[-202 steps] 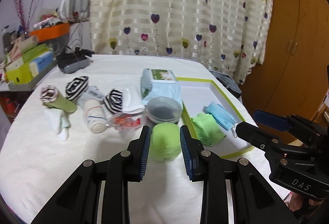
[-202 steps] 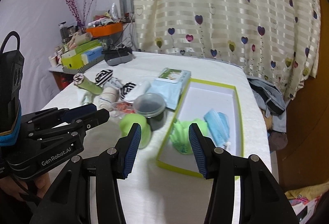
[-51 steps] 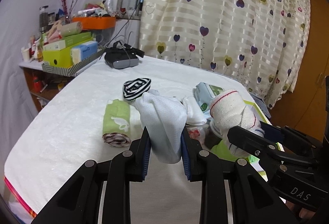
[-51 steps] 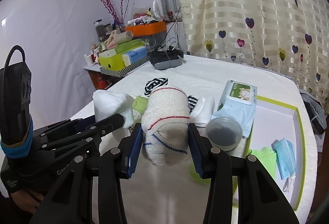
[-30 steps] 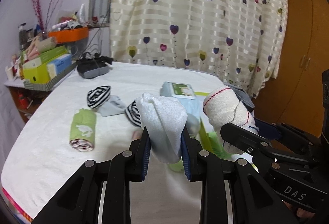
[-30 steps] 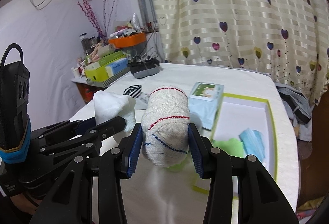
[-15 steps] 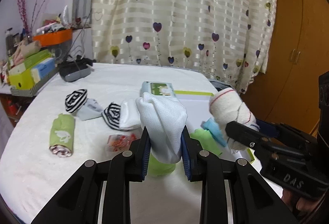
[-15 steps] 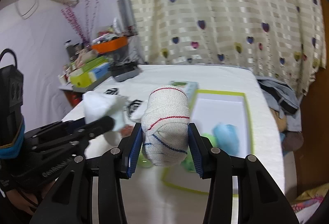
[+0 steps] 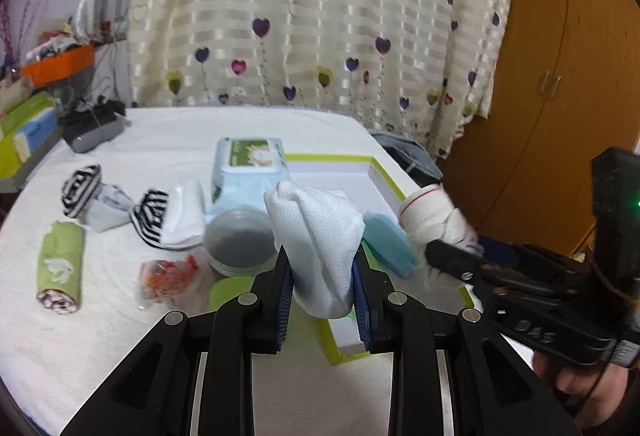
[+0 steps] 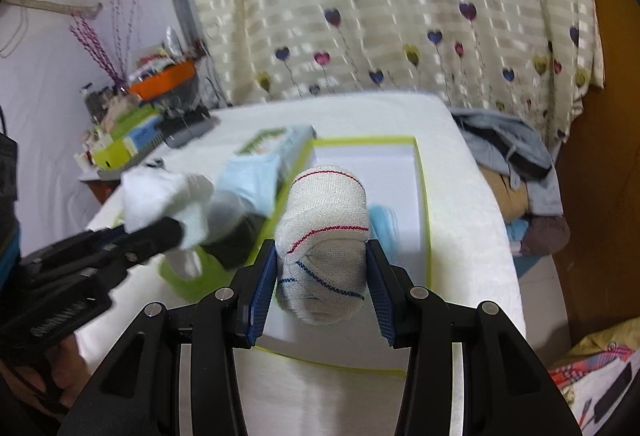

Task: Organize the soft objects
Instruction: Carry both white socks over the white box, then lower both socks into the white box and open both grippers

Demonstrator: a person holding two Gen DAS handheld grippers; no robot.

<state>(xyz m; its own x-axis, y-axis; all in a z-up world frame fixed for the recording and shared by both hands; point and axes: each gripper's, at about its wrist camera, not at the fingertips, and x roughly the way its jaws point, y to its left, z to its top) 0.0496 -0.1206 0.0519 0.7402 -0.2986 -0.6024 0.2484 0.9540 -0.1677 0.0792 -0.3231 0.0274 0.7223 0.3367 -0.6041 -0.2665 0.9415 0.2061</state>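
Observation:
My left gripper [image 9: 320,284] is shut on a folded white sock [image 9: 318,236] and holds it above the front left corner of the green-rimmed white box [image 9: 372,172]. My right gripper [image 10: 322,276] is shut on a cream sock roll with red and blue stitching [image 10: 324,232] and holds it over the box [image 10: 420,172]. A blue face mask [image 9: 386,242] lies inside the box. On the white table lie two black-and-white striped sock rolls [image 9: 80,188], [image 9: 154,214] and a green cloth roll [image 9: 60,268].
A wet-wipes pack [image 9: 248,164], a grey-lidded round tub [image 9: 240,244], a green tub [image 9: 230,290] and a small bag of red bits [image 9: 170,274] stand left of the box. Boxes and a dark case [image 9: 90,128] sit far left. Clothes [image 10: 508,144] lie beyond the table's right edge.
Both grippers have swung right and forward with their socks, coming over the box. The right wrist view is blurred by the motion.

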